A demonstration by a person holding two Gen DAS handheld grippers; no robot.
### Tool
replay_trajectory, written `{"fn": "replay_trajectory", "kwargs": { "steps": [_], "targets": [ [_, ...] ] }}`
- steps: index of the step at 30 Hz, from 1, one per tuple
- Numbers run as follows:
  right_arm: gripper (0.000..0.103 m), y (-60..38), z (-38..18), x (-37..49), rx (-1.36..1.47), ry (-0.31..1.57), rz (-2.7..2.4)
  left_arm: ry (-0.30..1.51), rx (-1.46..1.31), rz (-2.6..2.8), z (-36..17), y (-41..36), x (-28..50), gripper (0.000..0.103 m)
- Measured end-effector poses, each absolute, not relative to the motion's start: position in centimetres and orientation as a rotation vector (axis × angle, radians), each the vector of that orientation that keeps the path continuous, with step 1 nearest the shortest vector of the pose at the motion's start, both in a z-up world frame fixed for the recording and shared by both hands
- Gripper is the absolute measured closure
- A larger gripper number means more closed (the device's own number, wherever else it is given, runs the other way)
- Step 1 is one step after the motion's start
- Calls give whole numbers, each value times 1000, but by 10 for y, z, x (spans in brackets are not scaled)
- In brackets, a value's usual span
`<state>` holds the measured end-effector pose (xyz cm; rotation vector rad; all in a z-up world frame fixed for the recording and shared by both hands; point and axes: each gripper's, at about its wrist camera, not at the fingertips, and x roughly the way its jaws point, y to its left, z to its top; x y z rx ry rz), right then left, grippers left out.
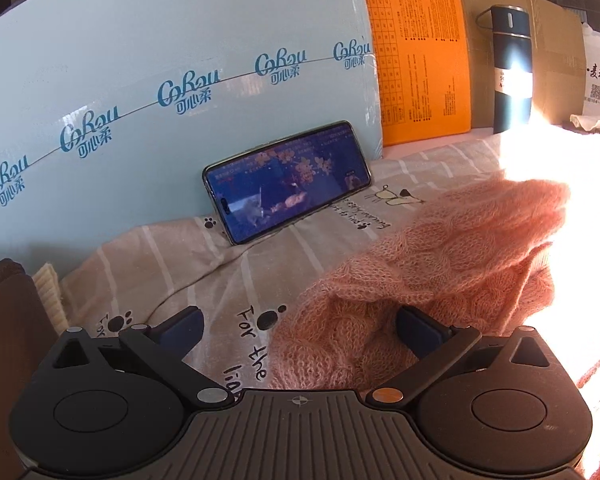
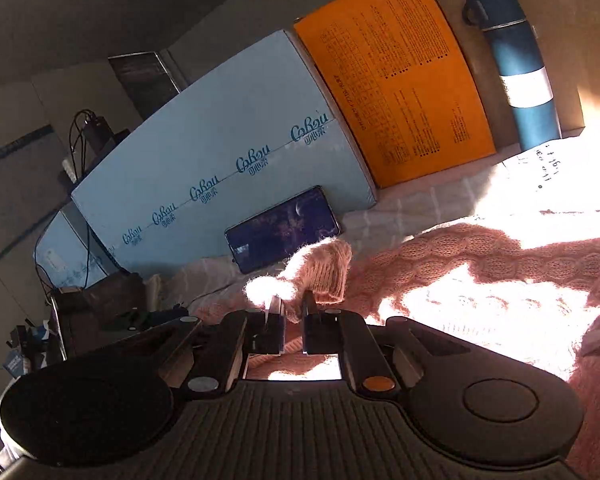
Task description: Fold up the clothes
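Currently listed: one pink sweater (image 1: 440,264), loose fuzzy cable knit, soft and rumpled, lying in folds on a bed sheet (image 1: 228,280) of smooth beige cloth with pale stripes, paw prints and printed lettering. Sunlight washes out the knit's far right part.

Right tool (image 2: 292,312): black, ribbed housing, dark blue pads drawn close together and pinching a ribbed cuff-like end of the sweater (image 2: 324,272), which stands up above the pads, fluffy at its lit edge.

Left tool (image 1: 300,328): same make, fingers spread wide, nothing between the pads; its right finger (image 1: 416,332) rests against a fold of the knit, its left finger over bare sheet.

Back edge: a pale blue carton (image 1: 160,60), flat and glossy with repeated logos, with a phone (image 1: 288,180) leaning on it, screen lit. Beside it an orange printed sheet (image 1: 416,52), then a dark blue cylindrical flask (image 1: 510,68) with a steel band, against brown cardboard.

Open room: bare sheet between phone and sweater. Left edge crowded by a brown object (image 1: 8,320), unclear.
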<state>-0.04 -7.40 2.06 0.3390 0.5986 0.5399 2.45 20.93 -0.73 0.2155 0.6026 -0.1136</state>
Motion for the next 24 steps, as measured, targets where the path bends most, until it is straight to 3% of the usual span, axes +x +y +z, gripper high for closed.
{"fn": "replay_trajectory", "kwargs": {
  "steps": [3, 5, 6, 7, 12, 19, 24],
  "targets": [
    [89, -67, 9, 5, 249, 682, 494, 559, 188, -165, 5, 210, 17, 0],
    [69, -66, 6, 4, 238, 694, 477, 507, 141, -242, 13, 208, 10, 0],
    [52, -67, 7, 3, 239, 678, 471, 491, 112, -276, 15, 207, 8, 0],
    [47, -67, 9, 0, 236, 655, 465, 475, 87, -305, 18, 205, 7, 0],
    [36, -69, 5, 0, 223, 590, 413, 435, 151, -158, 11, 187, 11, 0],
    [31, -63, -10, 9, 148, 636, 341, 604, 220, -83, -19, 192, 34, 0],
    [24, -80, -17, 19, 397, 733, 484, 611, 210, -84, -22, 195, 33, 0]
  ]
}}
